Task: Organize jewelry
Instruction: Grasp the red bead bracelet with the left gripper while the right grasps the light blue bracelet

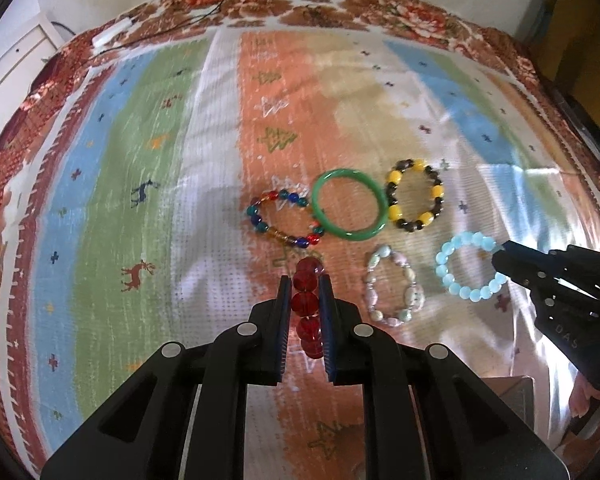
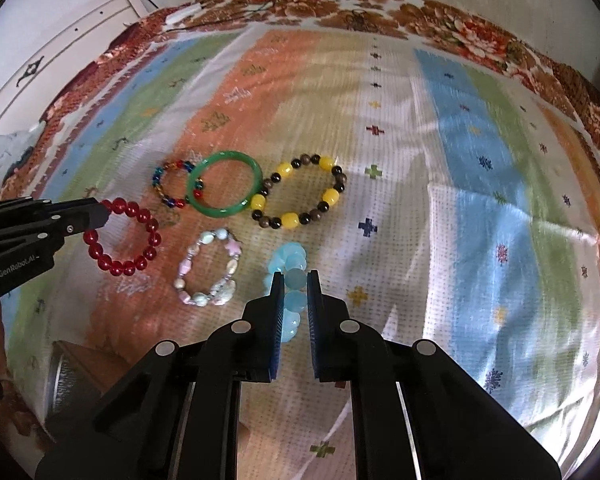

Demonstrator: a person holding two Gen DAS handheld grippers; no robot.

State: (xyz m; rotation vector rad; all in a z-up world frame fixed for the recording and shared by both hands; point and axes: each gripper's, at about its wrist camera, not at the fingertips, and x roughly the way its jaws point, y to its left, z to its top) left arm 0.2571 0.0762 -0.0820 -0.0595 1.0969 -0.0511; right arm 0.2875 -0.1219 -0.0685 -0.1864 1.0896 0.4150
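Note:
My left gripper (image 1: pixel 305 280) is shut on a red bead bracelet (image 1: pixel 309 312), also seen whole in the right wrist view (image 2: pixel 122 236) with the left gripper (image 2: pixel 104 210) at its far-left side. My right gripper (image 2: pixel 294 278) is shut on a light blue bead bracelet (image 2: pixel 290 276), which also shows in the left wrist view (image 1: pixel 470 266) with the right gripper (image 1: pixel 500 254) on its right side. On the cloth lie a green bangle (image 1: pixel 350 204), a multicolour bead bracelet (image 1: pixel 284 218), a yellow-and-dark bead bracelet (image 1: pixel 416 196) and a pastel bracelet (image 1: pixel 396 290).
A striped, plastic-covered tablecloth (image 1: pixel 180 160) with a floral border covers the table. A white plug strip with cables (image 1: pixel 112 32) lies at the far left edge. A brown box corner (image 2: pixel 84 364) sits at the near edge between the grippers. White furniture (image 2: pixel 60 48) stands behind.

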